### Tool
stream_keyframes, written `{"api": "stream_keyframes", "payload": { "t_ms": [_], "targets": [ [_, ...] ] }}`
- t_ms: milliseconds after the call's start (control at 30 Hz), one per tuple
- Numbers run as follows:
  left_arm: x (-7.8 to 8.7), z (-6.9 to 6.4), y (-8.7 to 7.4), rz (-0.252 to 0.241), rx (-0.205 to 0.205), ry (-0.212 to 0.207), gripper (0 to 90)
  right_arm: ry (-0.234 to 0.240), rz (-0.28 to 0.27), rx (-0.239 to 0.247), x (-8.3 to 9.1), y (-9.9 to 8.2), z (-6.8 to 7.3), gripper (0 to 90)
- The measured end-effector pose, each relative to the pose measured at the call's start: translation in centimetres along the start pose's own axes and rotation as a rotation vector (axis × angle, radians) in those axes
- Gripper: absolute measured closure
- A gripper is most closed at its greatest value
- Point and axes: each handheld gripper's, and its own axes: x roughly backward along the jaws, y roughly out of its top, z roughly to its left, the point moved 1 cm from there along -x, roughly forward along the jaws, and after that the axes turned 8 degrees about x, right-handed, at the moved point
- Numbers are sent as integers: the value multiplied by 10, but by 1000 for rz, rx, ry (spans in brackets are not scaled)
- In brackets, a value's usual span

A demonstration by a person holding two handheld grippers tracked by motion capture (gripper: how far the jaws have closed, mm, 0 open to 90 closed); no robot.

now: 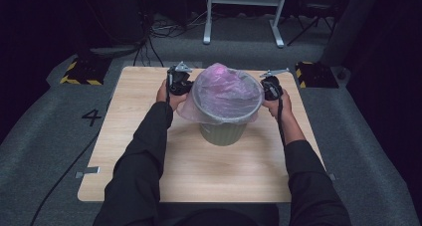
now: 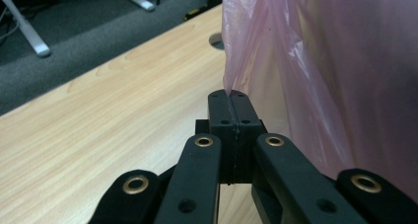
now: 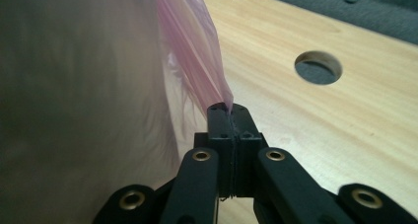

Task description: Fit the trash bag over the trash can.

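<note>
A small pale green waste bin (image 1: 222,132) stands upright on the wooden table (image 1: 149,151), a little toward 12 o'clock of the table's middle. A thin, translucent pink plastic bag (image 1: 225,94) lines it: the film is folded over the rim, hangs as a loose skirt down the outside wall, and billows up in a crinkled dome above the mouth, pinker at the top and nearly clear lower down.

The left gripper (image 1: 179,81) sits at the bin's 9 o'clock, held in the person's left hand (image 1: 166,94). In the left gripper view its jaws are pressed fully together, with a gathered fold of the pink bag (image 2: 315,71) pinched at the tips (image 2: 229,96).

The right gripper (image 1: 271,86) sits at the bin's 3 o'clock in the right hand (image 1: 278,106). In the right gripper view its jaws are likewise closed tight (image 3: 229,110), nipping a pleated corner of the bag (image 3: 192,61). At 2 o'clock of those tips a round cable hole (image 3: 318,67) opens in the tabletop.
</note>
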Motion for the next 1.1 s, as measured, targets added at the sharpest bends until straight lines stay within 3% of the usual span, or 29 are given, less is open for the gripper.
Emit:
{"api": "stream_keyframes", "payload": {
  "t_ms": [133,167,200,233,267,300,367,433,467,567,667,700,733,767,800,833,867,900,933,967,1000,1067,1100],
  "targets": [
    [5,2,-4,4,0,9,900,7,-14,-5,4,-9,-2,870],
    [13,2,-6,-36,11,29,889,-17,-43,5,12,-11,-3,762],
    [13,2,-6,-36,11,29,866,-17,-43,5,12,-11,-3,762],
    [24,1,-9,-85,15,24,818,-29,-65,-11,19,-14,-5,727],
    [24,1,-9,-85,15,24,750,-29,-65,-11,19,-14,-5,727],
    [30,0,-12,-98,11,56,750,-28,-72,-10,23,-15,-6,693],
    [44,2,-21,-114,21,75,588,-53,-75,-1,36,-23,-12,529],
    [50,4,-24,-120,32,88,540,-55,-82,-1,39,-25,-14,499],
    [58,5,-29,-133,42,85,439,-58,-93,-7,44,-29,-16,441],
    [79,4,-46,-144,1,84,331,-66,-167,-1,69,-41,-20,365],
    [88,-1,-55,-135,-35,78,285,-53,-207,50,89,-49,-16,331],
    [94,-11,-65,-122,-93,47,280,-50,-211,80,95,-52,-12,329],
    [96,-18,-69,-115,-119,36,271,-50,-214,103,100,-55,-9,321],
    [97,-24,-72,-106,-139,11,258,-54,-210,125,104,-58,-5,303],
    [97,-24,-72,-106,-139,11,235,-54,-207,157,108,-61,0,295],
    [99,-38,-79,-105,-172,-13,225,-48,-211,187,111,-64,6,286],
    [99,-38,-79,-105,-172,-13,224,-48,-211,187,111,-64,6,286],
    [99,-50,-84,-101,-196,-29,219,-27,-227,258,117,-67,24,255],
    [99,-50,-84,-101,-196,-29,206,-27,-227,258,117,-67,24,255],
    [99,-58,-87,-103,-212,-37,204,-32,-234,340,119,-69,46,255],
    [96,-68,-90,-95,-244,-23,203,-25,-235,361,118,-69,54,254],
    [95,-72,-91,-99,-250,-21,203,-16,-233,377,116,-68,61,248],
    [92,-77,-90,-99,-254,-25,203,-8,-214,422,109,-68,73,228]
  ]
}}
